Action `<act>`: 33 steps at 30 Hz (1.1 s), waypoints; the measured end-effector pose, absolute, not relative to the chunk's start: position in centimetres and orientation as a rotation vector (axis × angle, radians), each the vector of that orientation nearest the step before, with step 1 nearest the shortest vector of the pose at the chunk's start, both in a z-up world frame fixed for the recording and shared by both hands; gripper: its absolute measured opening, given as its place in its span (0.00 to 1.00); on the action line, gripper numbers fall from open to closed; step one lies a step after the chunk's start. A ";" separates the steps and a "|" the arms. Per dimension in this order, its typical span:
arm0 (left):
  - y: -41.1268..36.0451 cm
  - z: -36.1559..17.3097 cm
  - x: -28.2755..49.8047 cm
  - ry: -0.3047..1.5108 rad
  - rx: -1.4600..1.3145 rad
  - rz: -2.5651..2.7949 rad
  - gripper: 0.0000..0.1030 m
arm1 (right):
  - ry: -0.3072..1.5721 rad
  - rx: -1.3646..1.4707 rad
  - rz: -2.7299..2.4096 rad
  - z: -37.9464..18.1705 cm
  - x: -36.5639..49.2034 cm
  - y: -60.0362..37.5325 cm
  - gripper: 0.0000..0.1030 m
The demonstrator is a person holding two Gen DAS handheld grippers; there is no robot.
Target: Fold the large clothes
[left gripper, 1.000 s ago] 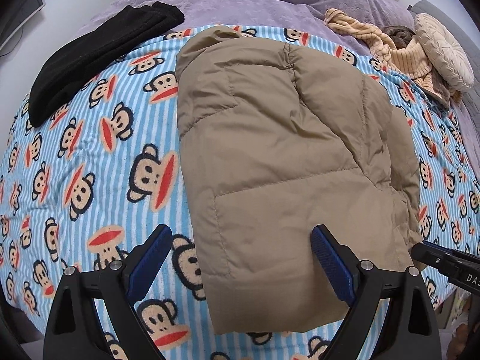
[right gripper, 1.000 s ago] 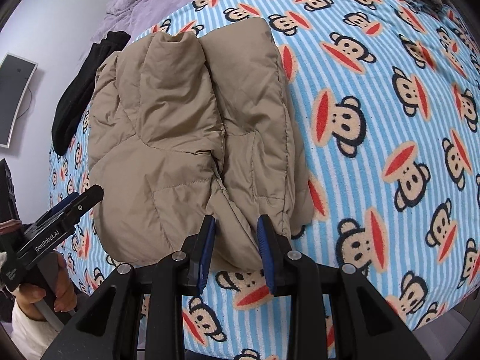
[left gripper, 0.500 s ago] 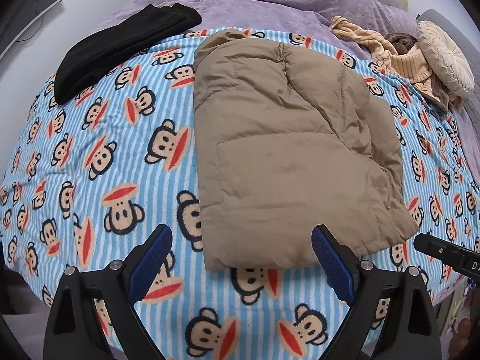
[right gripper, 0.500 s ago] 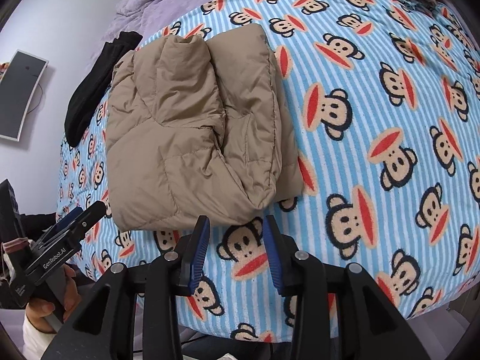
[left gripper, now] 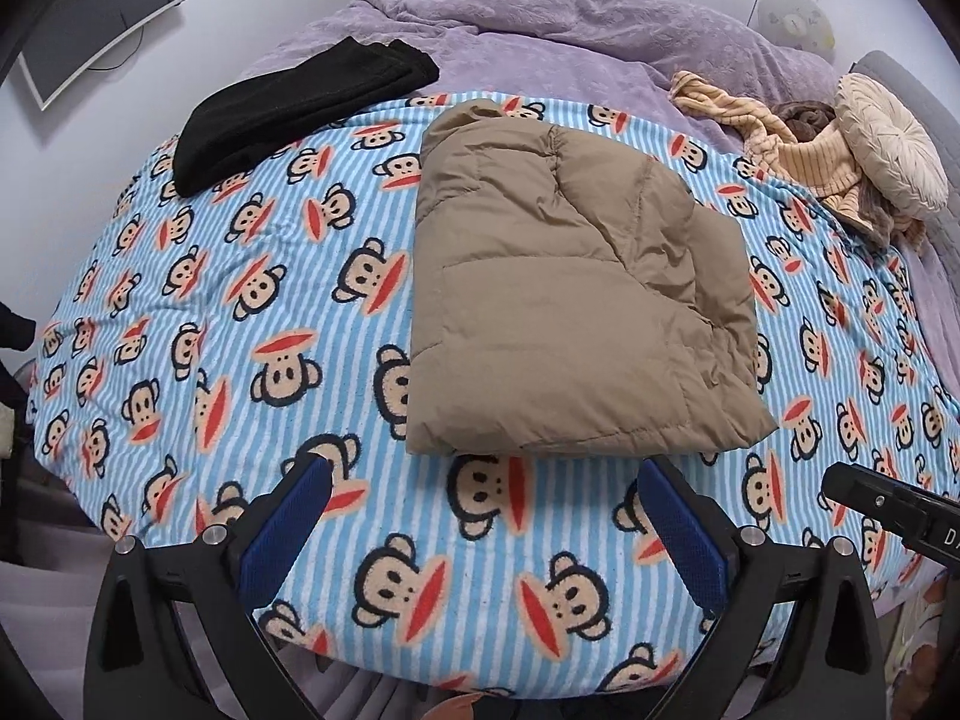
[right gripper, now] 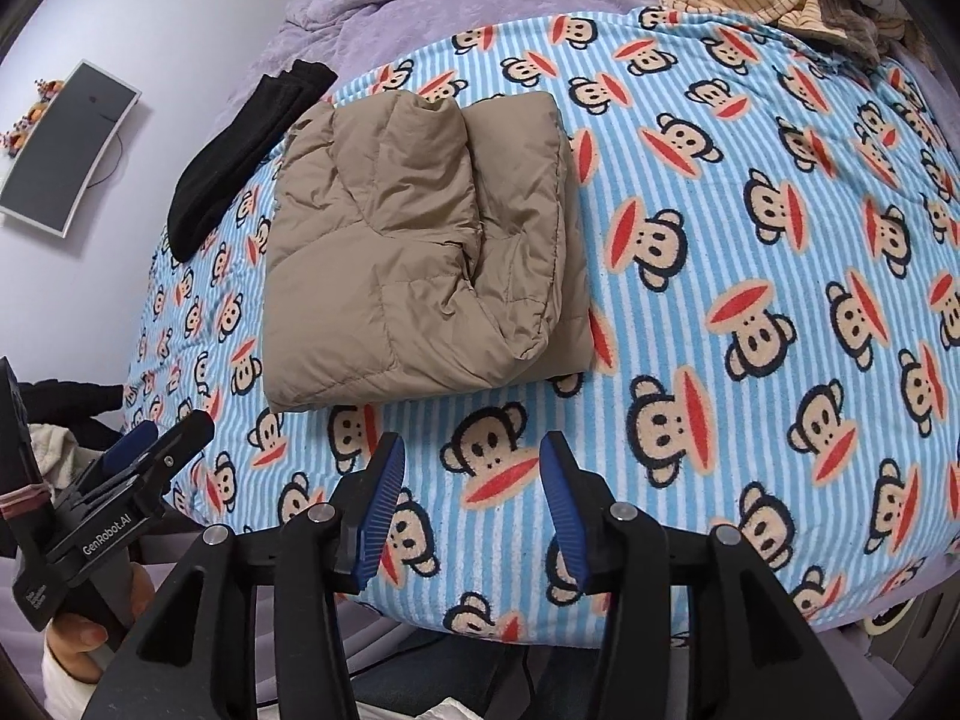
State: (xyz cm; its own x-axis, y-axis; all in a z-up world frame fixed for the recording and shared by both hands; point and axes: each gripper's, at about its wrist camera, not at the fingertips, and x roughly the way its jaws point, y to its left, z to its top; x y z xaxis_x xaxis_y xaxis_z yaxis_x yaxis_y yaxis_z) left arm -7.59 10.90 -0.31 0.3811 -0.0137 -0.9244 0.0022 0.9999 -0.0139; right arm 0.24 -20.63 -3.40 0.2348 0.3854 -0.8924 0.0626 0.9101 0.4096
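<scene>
One folded tan jacket [left gripper: 570, 312], one black garment [left gripper: 300, 114], seemingly folded; both tools [left gripper: 480, 516] [right gripper: 471, 504] agape, empty.

Both views are bright and evenly lit by soft indoor light, with no glare. Shadows are faint; a thin one lies under the near edge of the folded jacket [left gripper: 564, 312] on the blanket [left gripper: 240, 312]. Focus is sharp throughout. The fisheye bends the bed's edges and darkens the corners.
</scene>
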 end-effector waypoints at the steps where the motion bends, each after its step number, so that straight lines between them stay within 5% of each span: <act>1: 11.0 0.1 -7.9 1.172 -0.016 -0.004 0.99 | 1.320 0.385 0.229 -3.0 0.1 -20.5 0.51; 14: 15.0 4.4 -6.3 1.085 -0.029 0.009 0.99 | 1.142 0.273 0.159 2.5 1.1 -17.3 0.72; 16: 15.7 4.7 -5.7 1.075 -0.009 0.018 0.99 | 1.127 0.262 0.145 3.0 1.3 -16.5 0.83; 33: 16.5 6.2 -4.4 1.042 0.008 -0.001 0.99 | 1.053 0.203 0.011 4.9 1.9 -14.9 0.86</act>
State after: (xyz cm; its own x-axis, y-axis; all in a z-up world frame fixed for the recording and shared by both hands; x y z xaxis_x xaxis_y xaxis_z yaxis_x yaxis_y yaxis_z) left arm -4.36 16.52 6.21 0.5049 0.0030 -0.8632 0.0048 1.0000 0.0063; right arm 1.94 -14.93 4.85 0.4967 0.1067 -0.8613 0.0878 0.9812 0.1721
